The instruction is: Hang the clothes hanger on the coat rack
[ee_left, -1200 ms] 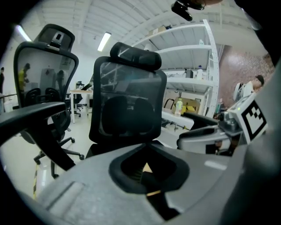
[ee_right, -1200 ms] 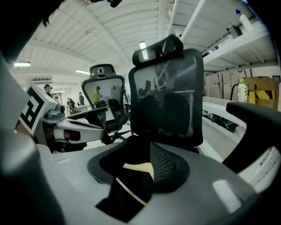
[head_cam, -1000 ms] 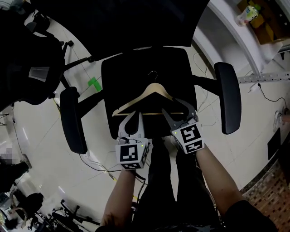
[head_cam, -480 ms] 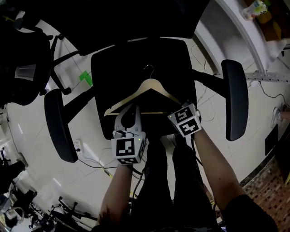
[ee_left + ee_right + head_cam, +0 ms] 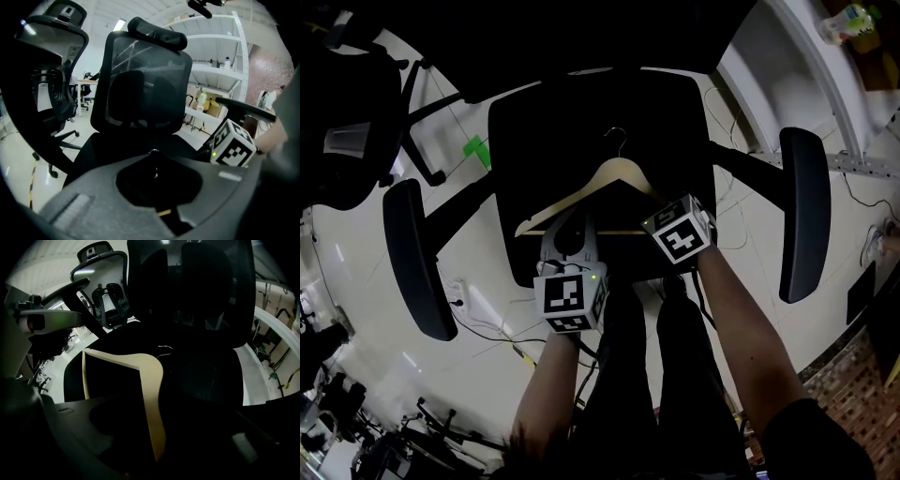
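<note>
Head view shows the hanger point(image 5: 619, 178) flat on the chair seat point(image 5: 534, 131), hook far – my right gripper point(image 5: 164, 420), jaws just opened wide, straddles its right arm, my left gripper point(image 5: 153, 153) clenched empty – so I should close squarely before lifting.

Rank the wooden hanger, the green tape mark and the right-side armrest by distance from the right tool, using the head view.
1. Wooden hanger: on the seat, one arm between the right tool's jaws, which have just been opening.
2. Armrest: out at the picture's right.
3. Green tape mark: on the floor, far left.
</note>
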`<state>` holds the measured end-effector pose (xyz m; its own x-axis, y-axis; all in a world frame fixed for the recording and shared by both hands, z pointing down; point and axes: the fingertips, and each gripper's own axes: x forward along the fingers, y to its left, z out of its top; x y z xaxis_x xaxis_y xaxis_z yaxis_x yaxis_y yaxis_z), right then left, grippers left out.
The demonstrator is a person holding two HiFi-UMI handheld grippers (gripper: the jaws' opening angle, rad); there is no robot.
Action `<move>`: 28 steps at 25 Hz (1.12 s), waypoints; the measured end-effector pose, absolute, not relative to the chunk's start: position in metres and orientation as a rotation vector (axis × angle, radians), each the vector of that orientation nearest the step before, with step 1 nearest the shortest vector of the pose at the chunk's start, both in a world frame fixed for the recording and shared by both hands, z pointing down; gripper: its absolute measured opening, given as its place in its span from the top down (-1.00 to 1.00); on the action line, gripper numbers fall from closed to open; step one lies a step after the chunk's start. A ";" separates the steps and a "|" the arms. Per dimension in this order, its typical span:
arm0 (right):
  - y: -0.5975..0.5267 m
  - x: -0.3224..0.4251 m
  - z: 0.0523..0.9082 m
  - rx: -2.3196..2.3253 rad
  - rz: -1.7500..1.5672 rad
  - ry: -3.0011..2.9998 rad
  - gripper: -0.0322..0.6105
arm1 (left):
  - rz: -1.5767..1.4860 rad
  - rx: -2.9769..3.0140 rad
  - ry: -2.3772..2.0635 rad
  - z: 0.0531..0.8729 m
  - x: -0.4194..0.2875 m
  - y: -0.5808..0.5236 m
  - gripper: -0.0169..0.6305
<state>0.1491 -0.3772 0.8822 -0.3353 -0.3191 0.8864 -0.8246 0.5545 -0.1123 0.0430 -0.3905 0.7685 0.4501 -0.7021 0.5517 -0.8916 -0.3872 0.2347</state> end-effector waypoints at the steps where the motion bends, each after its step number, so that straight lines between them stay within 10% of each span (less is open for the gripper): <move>1: -0.378 0.150 0.883 0.925 0.703 -1.887 0.21 | 0.516 2.200 -1.327 0.775 0.043 -0.390 0.93; 20: -0.375 0.150 0.895 0.869 0.662 -1.775 0.25 | 0.751 2.064 -1.100 0.848 0.068 -0.389 0.93; 28: -0.377 0.154 0.894 0.862 0.591 -1.779 0.55 | 0.767 2.011 -1.083 0.852 0.070 -0.383 0.93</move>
